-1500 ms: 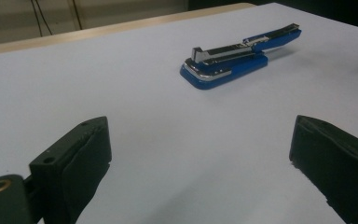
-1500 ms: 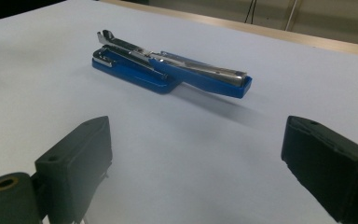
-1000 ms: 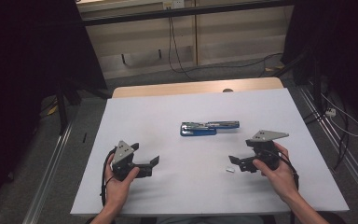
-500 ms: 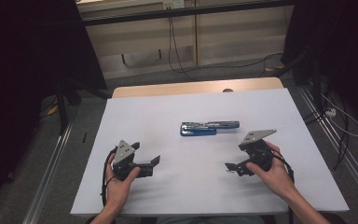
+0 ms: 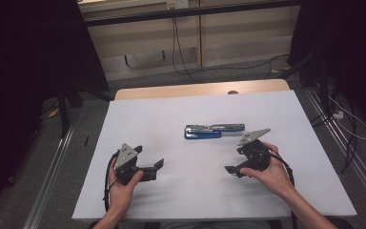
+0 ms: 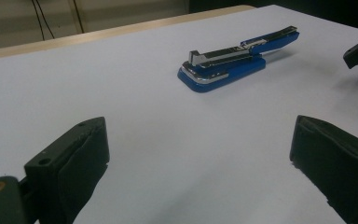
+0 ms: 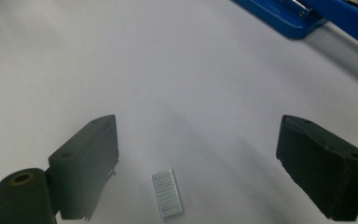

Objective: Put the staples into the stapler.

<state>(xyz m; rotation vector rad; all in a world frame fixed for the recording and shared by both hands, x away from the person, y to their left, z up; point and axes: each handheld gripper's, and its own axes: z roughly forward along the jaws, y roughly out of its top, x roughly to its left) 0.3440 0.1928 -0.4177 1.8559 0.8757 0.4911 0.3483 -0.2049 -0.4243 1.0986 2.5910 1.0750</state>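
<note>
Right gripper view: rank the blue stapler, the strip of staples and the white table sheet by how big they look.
1. White table sheet, far the largest.
2. Blue stapler, cut off by the frame's edge, so its full size is unsure.
3. Strip of staples, smallest, though nearest the camera.

Each hand holds a compact black tool — the left gripper [image 5: 158, 165] and the right gripper [image 5: 229, 170] each carry a grey three-cornered plate on top. A black cable trails back from each along the bare forearm. The jaws are blocky black pads — one bears a brass-coloured ringed hole near its base.
</note>
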